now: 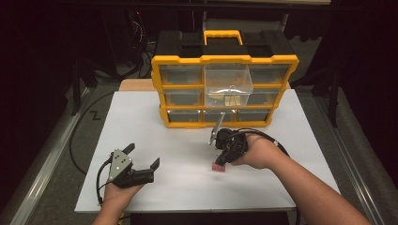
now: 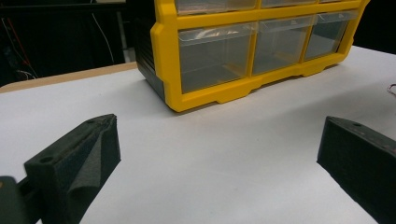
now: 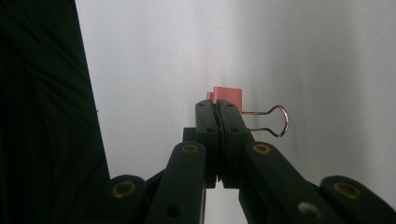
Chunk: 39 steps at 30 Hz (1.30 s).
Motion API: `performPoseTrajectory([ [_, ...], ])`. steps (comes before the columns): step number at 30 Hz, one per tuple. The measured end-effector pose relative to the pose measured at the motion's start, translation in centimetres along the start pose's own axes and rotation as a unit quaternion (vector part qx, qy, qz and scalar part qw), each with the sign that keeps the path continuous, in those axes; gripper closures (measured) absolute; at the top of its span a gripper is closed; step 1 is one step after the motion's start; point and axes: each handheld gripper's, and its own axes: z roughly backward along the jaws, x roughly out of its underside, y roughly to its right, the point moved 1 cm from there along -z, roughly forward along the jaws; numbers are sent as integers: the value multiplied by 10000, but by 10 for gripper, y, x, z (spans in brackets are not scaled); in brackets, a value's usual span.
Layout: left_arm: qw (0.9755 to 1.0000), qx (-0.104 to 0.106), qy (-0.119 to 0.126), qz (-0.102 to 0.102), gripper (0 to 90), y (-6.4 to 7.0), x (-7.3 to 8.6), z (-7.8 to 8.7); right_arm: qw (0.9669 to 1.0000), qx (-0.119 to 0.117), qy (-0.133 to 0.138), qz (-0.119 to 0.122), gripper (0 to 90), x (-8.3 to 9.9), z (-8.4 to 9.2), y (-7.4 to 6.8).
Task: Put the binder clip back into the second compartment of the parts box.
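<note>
Right gripper (image 3: 217,109), jaws fully closed on a pink binder clip (image 3: 227,98), above the white table (image 1: 141,117) near its front edge. Clip: light, stiff, springy; best pinched across its body. Left gripper (image 1: 142,157) wide open, empty.

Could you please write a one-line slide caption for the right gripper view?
Right tongs shut on a pink binder clip, its wire handles out to one side, above the white table.
</note>
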Motion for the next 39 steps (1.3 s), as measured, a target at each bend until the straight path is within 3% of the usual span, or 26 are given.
performPoseTrajectory([
  [22,10000,-3,-22,-13,4,0,0,0,10000,-79,14,-54,900,31,38,2],
  [28,10000,0,-19,-15,4,0,0,0,9999,-152,44,-51,900,34,50,2],
  [39,10000,1,-19,-24,4,0,0,0,10000,-29,34,-17,900,33,73,1],
])
